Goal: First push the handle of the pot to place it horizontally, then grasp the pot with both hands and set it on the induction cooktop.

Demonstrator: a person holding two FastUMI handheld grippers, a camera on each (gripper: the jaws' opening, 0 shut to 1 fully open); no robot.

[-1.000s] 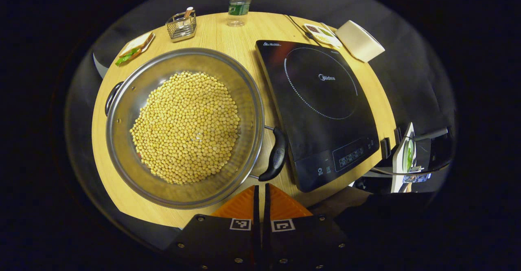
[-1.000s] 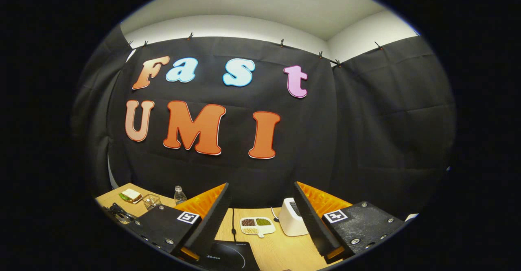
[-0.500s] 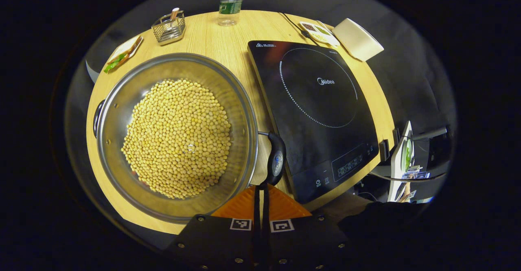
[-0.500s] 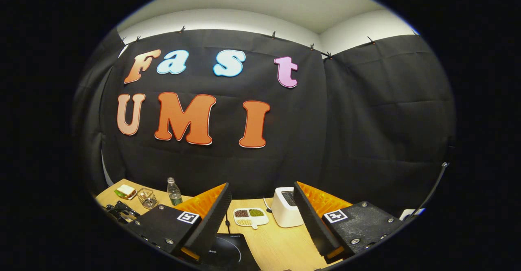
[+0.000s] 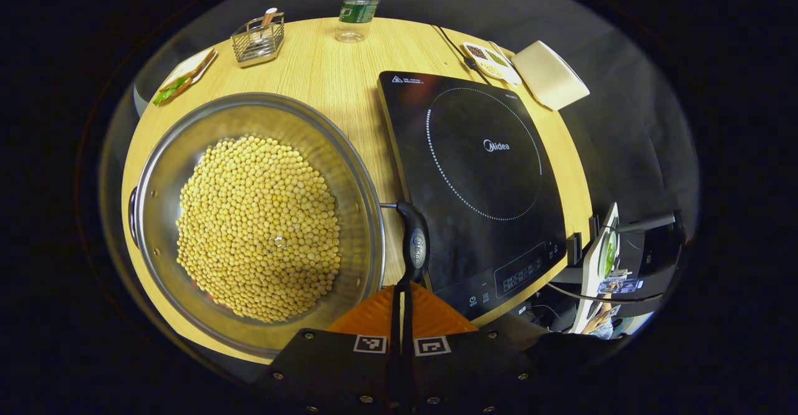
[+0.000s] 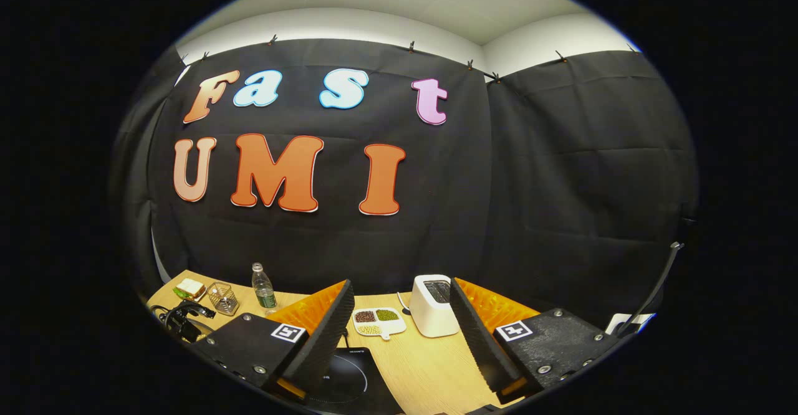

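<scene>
A wide steel pot full of yellow soybeans stands on the left half of the wooden table. Its black side handle lies along the left edge of the black induction cooktop; a second handle shows at the pot's far left. My left gripper is shut, its tips touching the near end of the black handle. My right gripper hangs open and holds nothing, high above the table, with a corner of the cooktop below it.
Along the table's far edge stand a water bottle, a wire basket, a plated sandwich, a divided dish of beans and a white toaster. The toaster and dish lie ahead of the right gripper.
The left gripper has pushed forward against the pot's handle, which has swung from tilted to straight ahead as the pot turned. The right gripper's view now takes in more of the table.
</scene>
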